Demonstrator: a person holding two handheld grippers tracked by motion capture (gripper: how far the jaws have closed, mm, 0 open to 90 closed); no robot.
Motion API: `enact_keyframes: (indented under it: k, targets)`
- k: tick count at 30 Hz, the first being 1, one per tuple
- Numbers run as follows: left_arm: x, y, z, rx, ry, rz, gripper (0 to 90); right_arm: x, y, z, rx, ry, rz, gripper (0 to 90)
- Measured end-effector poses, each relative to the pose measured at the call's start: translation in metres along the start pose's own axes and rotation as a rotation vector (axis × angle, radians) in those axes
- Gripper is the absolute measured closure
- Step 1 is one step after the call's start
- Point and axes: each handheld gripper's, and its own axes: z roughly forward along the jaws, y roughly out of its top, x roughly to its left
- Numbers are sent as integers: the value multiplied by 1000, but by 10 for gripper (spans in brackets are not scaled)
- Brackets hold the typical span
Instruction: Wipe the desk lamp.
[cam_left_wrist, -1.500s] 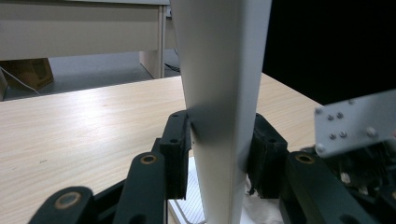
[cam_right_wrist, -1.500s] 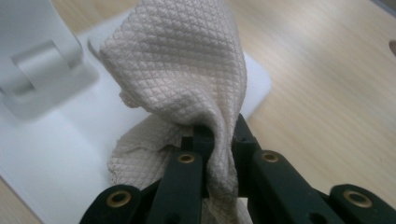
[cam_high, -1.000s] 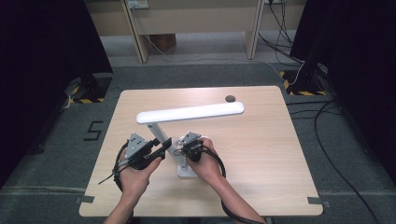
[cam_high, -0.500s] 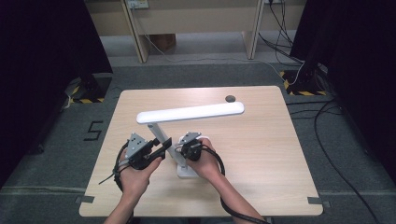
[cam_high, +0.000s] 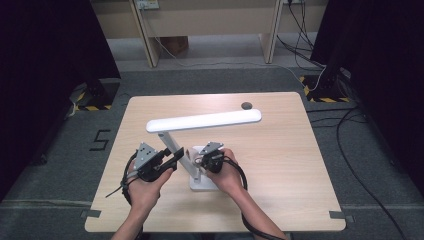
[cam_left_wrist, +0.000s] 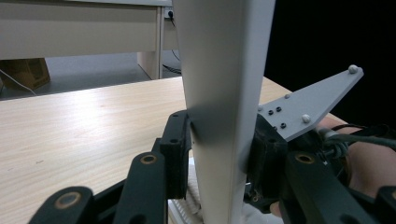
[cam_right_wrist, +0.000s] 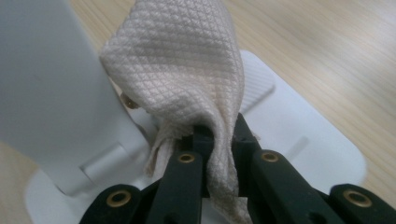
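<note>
A white desk lamp stands near the table's front, its long head held level above its base. My left gripper is shut on the lamp's slanted stem, one pad on each side. My right gripper is shut on a beige waffle-weave cloth. The cloth rests against the lower stem, just above the base.
A light wooden table carries the lamp. A small dark round thing lies near the far edge. Cables trail on the grey floor at the right. Wooden desk legs stand behind.
</note>
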Motion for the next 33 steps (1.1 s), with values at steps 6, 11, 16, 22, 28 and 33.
enact_keyframes:
  k: [6,11,16,22,28,33]
  targets:
    - [1,0,0,0,-3,-2,637,-9,-13,-6,11,-50,22,858]
    - [0,0,0,-1,-3,-4,638,-15,-18,-13,24,-85,22,857]
    - [0,0,0,-2,-2,-5,637,-21,-26,-17,33,-121,32,858]
    - [1,0,0,-2,-3,-5,637,-31,-32,-22,50,-172,52,858]
    - [1,-1,-1,-6,-7,-10,636,-41,-30,-29,33,-207,79,857]
    - [1,-1,-1,-6,-6,-9,635,-31,-6,-23,-22,-145,73,856]
